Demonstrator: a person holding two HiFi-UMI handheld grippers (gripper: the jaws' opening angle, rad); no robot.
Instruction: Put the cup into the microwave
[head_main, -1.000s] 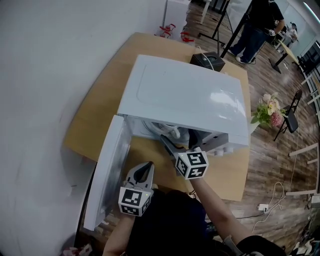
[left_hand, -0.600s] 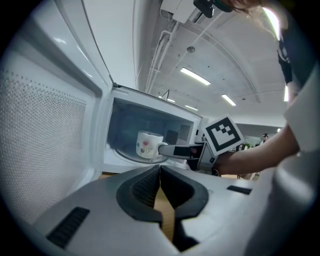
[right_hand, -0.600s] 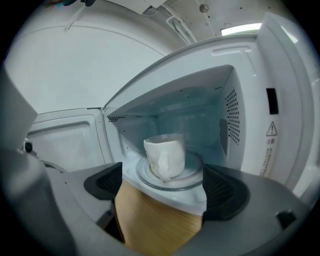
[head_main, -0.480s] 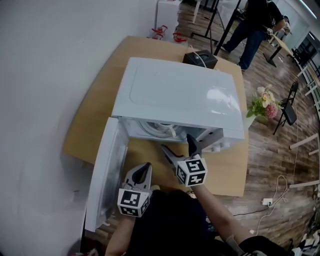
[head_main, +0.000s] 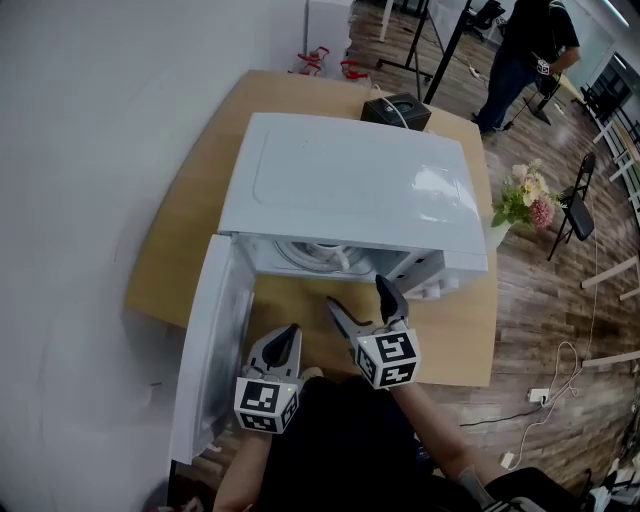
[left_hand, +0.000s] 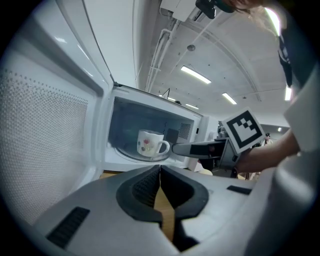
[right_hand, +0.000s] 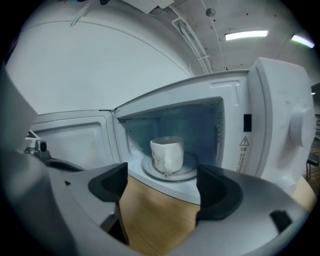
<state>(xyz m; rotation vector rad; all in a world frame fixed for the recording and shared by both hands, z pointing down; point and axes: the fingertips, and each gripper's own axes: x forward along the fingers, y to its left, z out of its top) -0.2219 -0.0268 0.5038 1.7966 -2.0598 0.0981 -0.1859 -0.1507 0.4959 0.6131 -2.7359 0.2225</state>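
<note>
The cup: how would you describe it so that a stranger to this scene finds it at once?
On the wooden table stands a white microwave with its door swung open. Inside, alone on the round glass plate, stands the cup: white, with one handle and a small coloured print.

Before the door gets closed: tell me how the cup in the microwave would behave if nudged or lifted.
The cup looks like glazed ceramic, so probably rigid, heavyish and chippable if knocked. Upright on a broad base, it would likely slide on the smooth turntable rather than tip. Its handle should grip better than the glossy wall.
</note>
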